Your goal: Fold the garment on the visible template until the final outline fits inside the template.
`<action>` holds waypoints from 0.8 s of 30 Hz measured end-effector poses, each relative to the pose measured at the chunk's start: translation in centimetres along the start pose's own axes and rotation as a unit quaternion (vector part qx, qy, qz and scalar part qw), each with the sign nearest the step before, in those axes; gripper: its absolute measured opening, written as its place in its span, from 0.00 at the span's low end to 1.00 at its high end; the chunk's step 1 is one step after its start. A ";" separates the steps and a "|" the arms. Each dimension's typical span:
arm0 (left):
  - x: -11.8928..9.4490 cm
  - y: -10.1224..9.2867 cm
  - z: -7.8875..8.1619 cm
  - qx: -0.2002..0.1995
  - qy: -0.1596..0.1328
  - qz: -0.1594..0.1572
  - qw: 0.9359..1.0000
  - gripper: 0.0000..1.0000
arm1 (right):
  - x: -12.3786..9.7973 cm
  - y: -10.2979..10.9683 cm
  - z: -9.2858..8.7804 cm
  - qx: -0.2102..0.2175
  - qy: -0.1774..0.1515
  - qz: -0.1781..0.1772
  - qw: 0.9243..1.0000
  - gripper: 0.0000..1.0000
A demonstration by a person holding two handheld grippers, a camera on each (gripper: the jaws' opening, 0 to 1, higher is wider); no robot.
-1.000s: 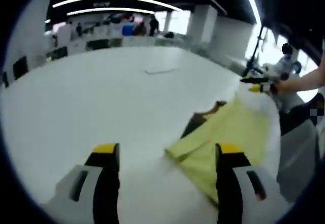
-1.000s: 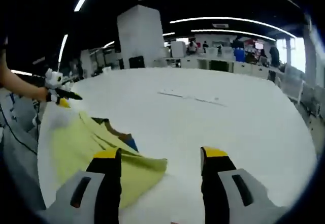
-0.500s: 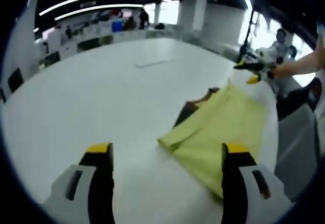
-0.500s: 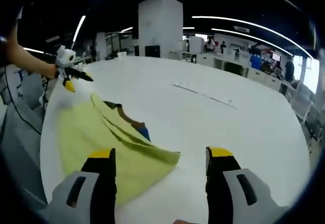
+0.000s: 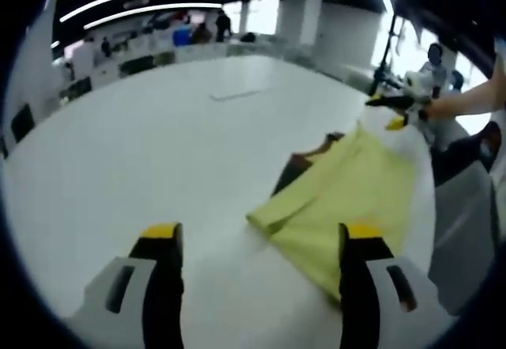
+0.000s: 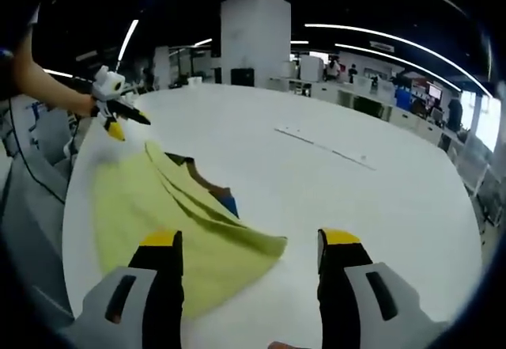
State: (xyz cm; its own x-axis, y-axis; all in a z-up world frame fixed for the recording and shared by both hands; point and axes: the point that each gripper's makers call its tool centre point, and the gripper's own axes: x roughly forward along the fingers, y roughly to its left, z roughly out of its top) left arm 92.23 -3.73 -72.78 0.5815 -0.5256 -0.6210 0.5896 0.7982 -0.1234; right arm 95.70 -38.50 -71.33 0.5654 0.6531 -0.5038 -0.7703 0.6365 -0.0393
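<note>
While both grippers hang with jaws spread wide and empty, the left gripper and right gripper sit above the white desk, and the yellow garment lies rumpled near the desk's edge. No template outline is discernible, so a fold could land outside it, or cloth could slide off the edge.

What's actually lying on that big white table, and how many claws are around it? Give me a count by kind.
Yellow garment: 1
Thin pale strip lying far out on the table: 1
Claws, both open and holding nothing, the left claw and the right claw: 2
White table: 1
Total: 5
</note>
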 end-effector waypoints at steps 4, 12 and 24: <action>0.3 0.1 -0.3 0.002 0.006 0.001 1.000 0.75 | 0.5 0.2 -0.1 -0.001 0.003 0.002 1.000 0.69; 0.7 0.9 -0.6 0.001 0.013 0.009 1.000 0.72 | 1.2 0.3 -0.8 -0.003 0.015 0.008 1.000 0.69; 1.9 2.1 -1.0 0.013 0.030 0.026 0.999 0.65 | 2.1 0.1 -1.4 -0.013 0.025 0.007 1.000 0.68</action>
State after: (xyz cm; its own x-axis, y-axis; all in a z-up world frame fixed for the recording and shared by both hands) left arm 93.97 -2.79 -75.04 0.5776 -0.4639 -0.6717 0.5743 0.8157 -0.0696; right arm 96.44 -37.63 -73.63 0.5390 0.6409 -0.5466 -0.7865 0.6152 -0.0542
